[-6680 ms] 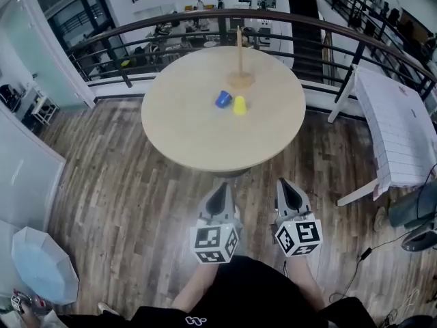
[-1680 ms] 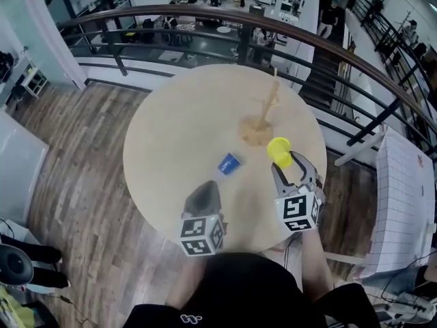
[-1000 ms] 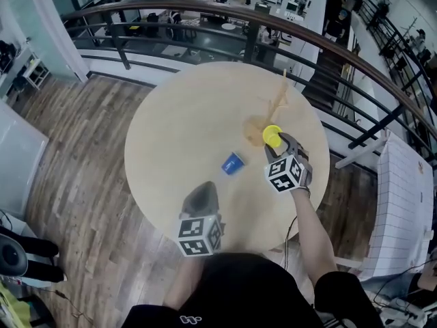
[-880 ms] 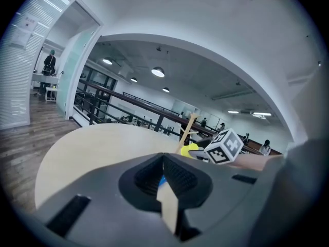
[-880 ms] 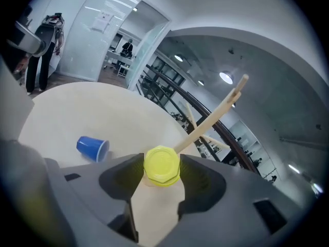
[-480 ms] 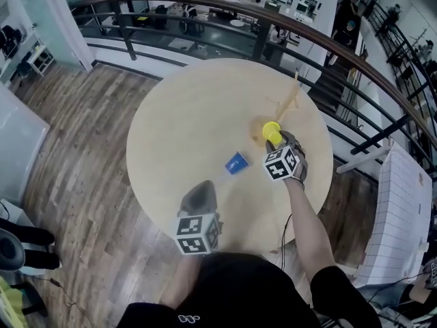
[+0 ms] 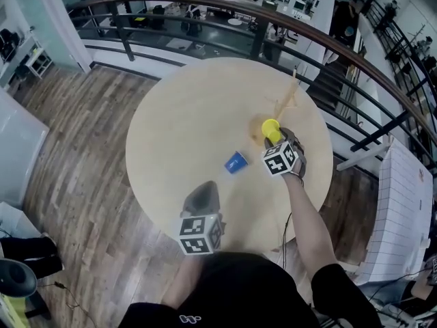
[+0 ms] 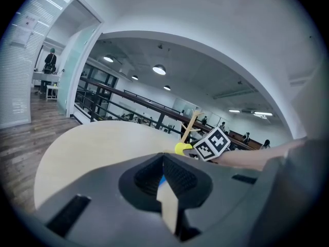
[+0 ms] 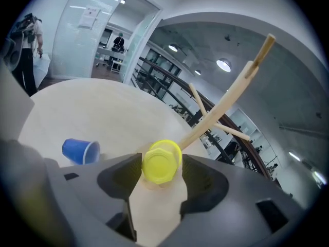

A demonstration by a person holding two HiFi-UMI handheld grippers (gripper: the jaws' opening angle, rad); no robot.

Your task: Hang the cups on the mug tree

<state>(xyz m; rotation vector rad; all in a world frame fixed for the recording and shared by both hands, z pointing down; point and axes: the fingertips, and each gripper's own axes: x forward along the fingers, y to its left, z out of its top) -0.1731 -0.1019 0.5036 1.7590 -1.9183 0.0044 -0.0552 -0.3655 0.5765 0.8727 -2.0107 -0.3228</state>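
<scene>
My right hand-held gripper (image 7: 278, 140) was at the foot of the mug tree (image 9: 226, 104), and everything turned on how the yellow cup (image 9: 161, 161) sat against it. The cup lay straight ahead between my jaws with its base towards me. Its long axis ran along the line the gripper pointed, and its mouth faced away, towards the tree. The trunk rose from just behind the cup, slanting up and to the right in the right gripper view.

The jaws had just been opening. They stood spread with the cup between them, and I judged the pads were no longer pressing on it. I could not tell whether the cup had caught on a peg or only rested by the base.

The blue cup (image 7: 236, 162) lay on its side on the desk (image 7: 184, 115), to the left of that gripper and between my two hands. My left hand-held gripper (image 7: 203, 195) was pressed together on nothing, hanging over the near edge of the desk.
</scene>
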